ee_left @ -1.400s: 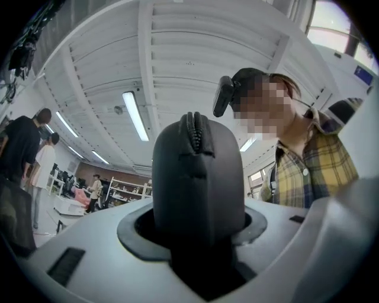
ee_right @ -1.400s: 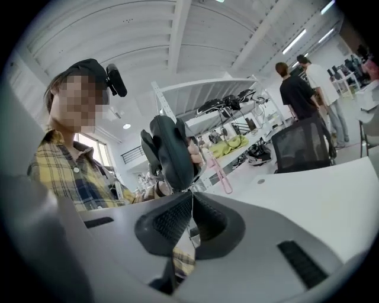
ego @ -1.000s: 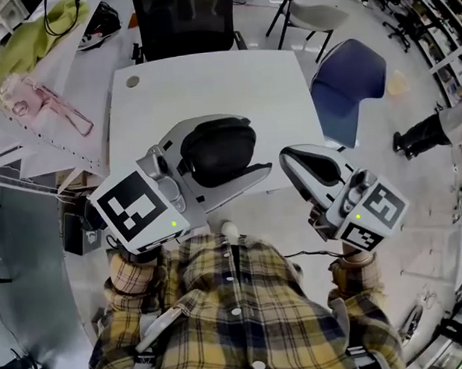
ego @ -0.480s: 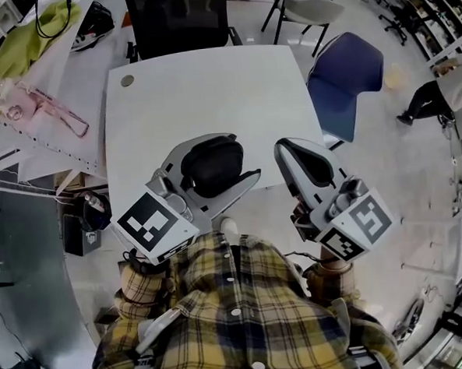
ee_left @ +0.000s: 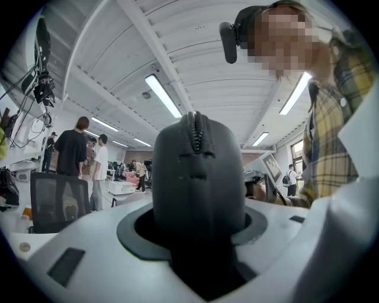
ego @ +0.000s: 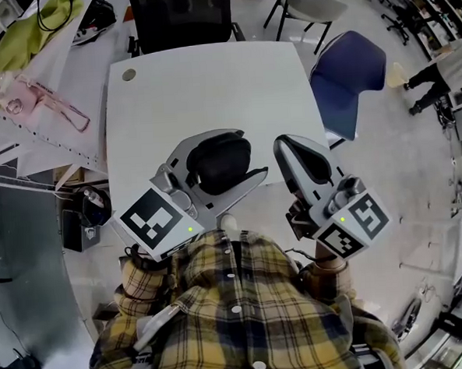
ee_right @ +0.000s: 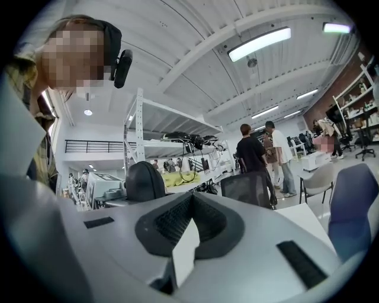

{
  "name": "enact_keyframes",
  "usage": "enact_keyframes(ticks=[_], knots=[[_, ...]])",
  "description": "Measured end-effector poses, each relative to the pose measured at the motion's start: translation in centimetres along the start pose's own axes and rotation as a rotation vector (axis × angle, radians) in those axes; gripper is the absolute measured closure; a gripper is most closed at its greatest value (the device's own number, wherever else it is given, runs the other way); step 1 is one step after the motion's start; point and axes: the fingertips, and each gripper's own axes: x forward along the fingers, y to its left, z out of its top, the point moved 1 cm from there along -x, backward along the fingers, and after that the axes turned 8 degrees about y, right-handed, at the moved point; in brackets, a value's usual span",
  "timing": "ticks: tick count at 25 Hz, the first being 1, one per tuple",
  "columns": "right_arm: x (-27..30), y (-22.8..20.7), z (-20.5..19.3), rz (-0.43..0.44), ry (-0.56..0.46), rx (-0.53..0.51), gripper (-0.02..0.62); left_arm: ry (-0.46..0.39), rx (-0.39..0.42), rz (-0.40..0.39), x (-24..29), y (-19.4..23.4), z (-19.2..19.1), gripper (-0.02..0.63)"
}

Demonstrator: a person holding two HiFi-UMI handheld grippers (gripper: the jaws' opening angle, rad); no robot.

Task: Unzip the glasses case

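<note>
Left gripper (ego: 249,154), tilted upward, pinches the glasses case (ego: 218,161); right gripper (ego: 289,146) beside it, jaws pressed together.

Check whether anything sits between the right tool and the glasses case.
Nothing visible does. The left tool grips the glasses case over the table. The right tool, shut and empty, hangs beside the case across a bare gap. The zipper shows uncovered.

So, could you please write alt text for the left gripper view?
A dark case stands upright, clamped between two white fingers, its zip running over the top. Behind it are a ceiling with strip lights, people standing at left, and a plaid shirt at right.
</note>
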Motion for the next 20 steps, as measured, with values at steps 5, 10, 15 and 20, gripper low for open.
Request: enact_keyframes(ticks=[5,10,15,20], knots=[[0.24,0.12,0.18,0.007,-0.007,0.003,0.597,0.010,0.010,0.007,-0.04,0.13,-0.01,0.359],[0.32,0.20,0.38,0.009,-0.011,-0.005,0.597,0.001,-0.003,0.012,-0.01,0.11,0.45,0.359],[0.48,0.27,0.28,0.025,-0.013,0.009,0.597,0.006,-0.003,0.004,0.27,-0.01,0.28,0.360],[0.56,0.41,-0.07,0.033,-0.005,0.012,0.597,0.004,-0.005,-0.002,0.41,-0.10,0.18,0.360]])
